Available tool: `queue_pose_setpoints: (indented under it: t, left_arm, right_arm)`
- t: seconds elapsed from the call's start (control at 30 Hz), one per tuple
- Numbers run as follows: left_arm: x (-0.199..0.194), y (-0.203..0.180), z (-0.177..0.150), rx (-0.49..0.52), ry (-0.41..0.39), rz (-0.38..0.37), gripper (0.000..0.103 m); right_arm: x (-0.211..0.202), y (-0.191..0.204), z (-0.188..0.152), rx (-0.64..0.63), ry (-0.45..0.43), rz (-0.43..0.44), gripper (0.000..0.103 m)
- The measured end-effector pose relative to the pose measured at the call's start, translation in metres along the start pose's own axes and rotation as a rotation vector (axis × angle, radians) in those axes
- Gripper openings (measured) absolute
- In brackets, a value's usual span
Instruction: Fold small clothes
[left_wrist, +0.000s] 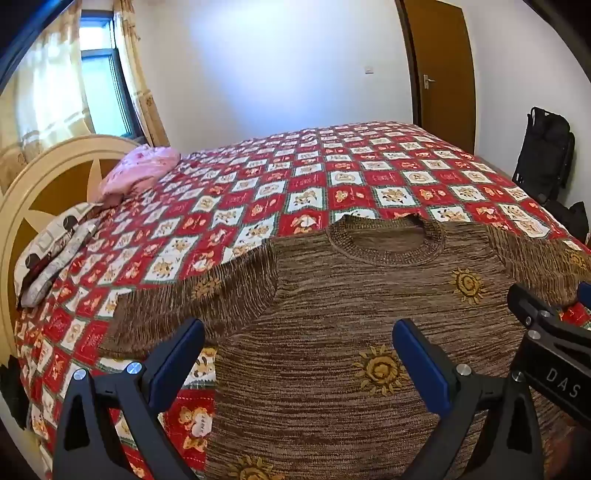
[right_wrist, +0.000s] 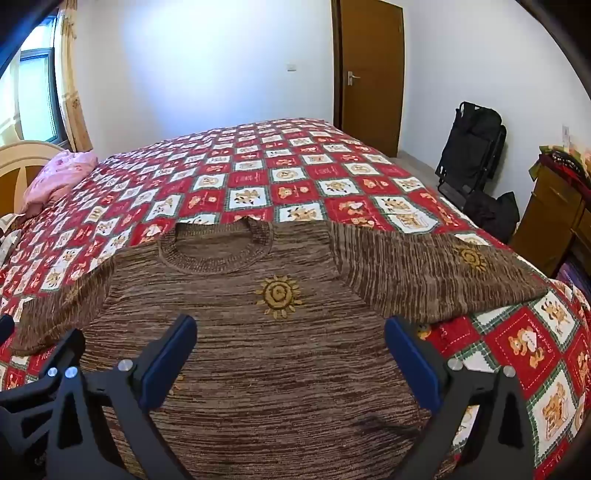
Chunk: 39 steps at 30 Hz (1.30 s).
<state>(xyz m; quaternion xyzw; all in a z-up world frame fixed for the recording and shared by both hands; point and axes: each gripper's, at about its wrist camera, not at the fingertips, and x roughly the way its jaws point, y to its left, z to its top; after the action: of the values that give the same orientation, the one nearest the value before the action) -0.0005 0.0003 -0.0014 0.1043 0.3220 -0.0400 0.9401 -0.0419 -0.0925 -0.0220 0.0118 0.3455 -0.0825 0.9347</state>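
- Brown knit sweater (right_wrist: 266, 332) lies flat on the red patchwork bedspread (right_wrist: 280, 173), collar toward 12 o'clock, sleeves spread toward 9 and 3.
- Left gripper (left_wrist: 299, 358) and right gripper (right_wrist: 290, 354) hover above its body, jaws wide, holding nothing.

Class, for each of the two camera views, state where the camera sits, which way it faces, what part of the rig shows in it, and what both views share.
Left wrist view: on the left hand-held gripper, open, over the sweater's left half, facing across the bed toward the door; the right hand-held gripper enters at right.
Right wrist view: on the right hand-held gripper, open, over the sweater's right half, facing the same way; the left gripper shows at left.
Shared: sweater, bed, door, pink pillow.
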Motion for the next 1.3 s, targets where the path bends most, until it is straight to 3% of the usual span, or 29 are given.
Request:
queue_pose_setpoints:
  t: [0.27, 1.3]
  left_arm:
    - [-0.001, 0.012, 0.001, -0.038, 0.036, -0.066, 0.102]
    - [0.011, 0.012, -0.004, -0.055, 0.055, -0.038, 0.102]
  right_arm:
    - [0.001, -0.001, 0.000, 0.008, 0.009, 0.013, 0.103]
    - [0.010, -0.003, -0.005, 0.029, 0.064, 0.022, 0.103]
